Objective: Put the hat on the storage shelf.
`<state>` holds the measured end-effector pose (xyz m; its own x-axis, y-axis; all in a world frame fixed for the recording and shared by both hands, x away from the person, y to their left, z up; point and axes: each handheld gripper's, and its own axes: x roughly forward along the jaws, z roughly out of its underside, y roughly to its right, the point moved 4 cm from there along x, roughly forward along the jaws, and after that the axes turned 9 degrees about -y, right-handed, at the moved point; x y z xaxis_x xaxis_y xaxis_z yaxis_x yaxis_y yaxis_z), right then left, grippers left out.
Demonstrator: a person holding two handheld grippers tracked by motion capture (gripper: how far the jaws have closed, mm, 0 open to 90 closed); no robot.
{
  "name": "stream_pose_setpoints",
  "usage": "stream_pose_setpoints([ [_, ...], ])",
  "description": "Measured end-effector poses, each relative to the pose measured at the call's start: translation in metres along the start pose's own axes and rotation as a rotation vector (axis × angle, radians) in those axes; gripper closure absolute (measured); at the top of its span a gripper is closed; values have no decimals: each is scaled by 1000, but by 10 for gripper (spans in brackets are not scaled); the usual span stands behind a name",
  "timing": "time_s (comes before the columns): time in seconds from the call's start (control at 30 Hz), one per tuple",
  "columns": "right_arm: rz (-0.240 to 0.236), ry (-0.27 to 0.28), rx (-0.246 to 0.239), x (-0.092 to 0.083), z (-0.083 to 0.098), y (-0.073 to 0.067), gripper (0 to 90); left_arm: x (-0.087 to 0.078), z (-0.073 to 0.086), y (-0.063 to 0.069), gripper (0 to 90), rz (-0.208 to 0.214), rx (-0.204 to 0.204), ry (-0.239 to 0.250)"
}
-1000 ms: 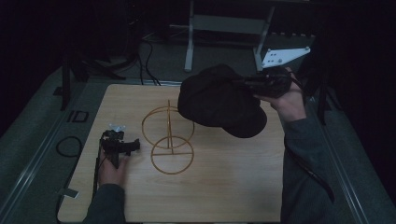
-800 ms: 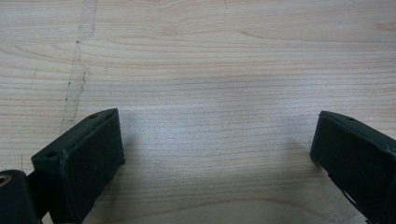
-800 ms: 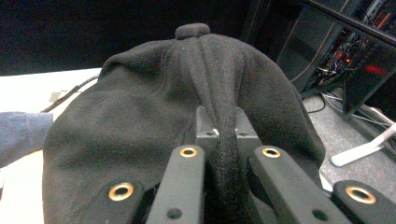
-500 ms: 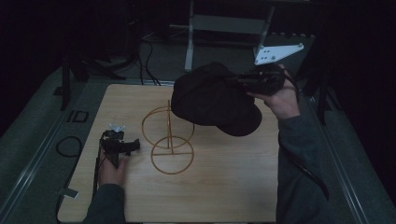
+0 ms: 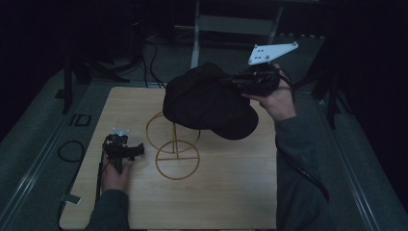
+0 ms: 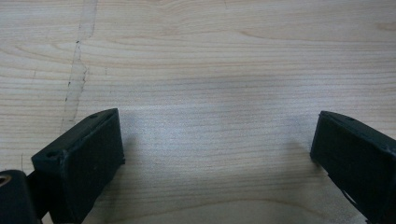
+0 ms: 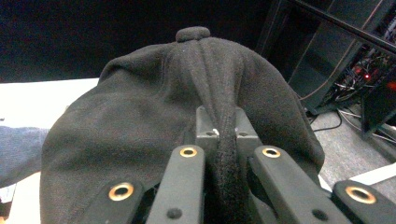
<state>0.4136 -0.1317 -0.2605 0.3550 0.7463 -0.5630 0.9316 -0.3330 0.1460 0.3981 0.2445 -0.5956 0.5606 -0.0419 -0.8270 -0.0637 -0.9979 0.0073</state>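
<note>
The right tongs (image 5: 231,82), clamped on the black cap (image 5: 207,103), have been carried leftward toward the wire stand (image 5: 174,144); the left tongs (image 5: 137,148) are held wide on the surface (image 5: 231,192).

One black cap (image 5: 207,103), one wire stand (image 5: 175,147), two grippers

My right gripper (image 7: 227,140) pinches a ridge of the black cap (image 7: 154,116) between its closed jaws. The cap's top button (image 7: 193,33) points away from me. Cables (image 7: 348,105) trail over grey floor at the right.
</note>
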Motion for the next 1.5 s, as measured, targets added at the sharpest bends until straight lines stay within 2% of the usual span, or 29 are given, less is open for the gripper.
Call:
stream_pose_setpoints([
  [1.03,-53,8,-29,27,-21,-13,863,0,0,0,22,-1,0,-1],
  [1.5,-92,15,-62,39,-36,-28,862,0,0,0,22,1,3,-4],
])
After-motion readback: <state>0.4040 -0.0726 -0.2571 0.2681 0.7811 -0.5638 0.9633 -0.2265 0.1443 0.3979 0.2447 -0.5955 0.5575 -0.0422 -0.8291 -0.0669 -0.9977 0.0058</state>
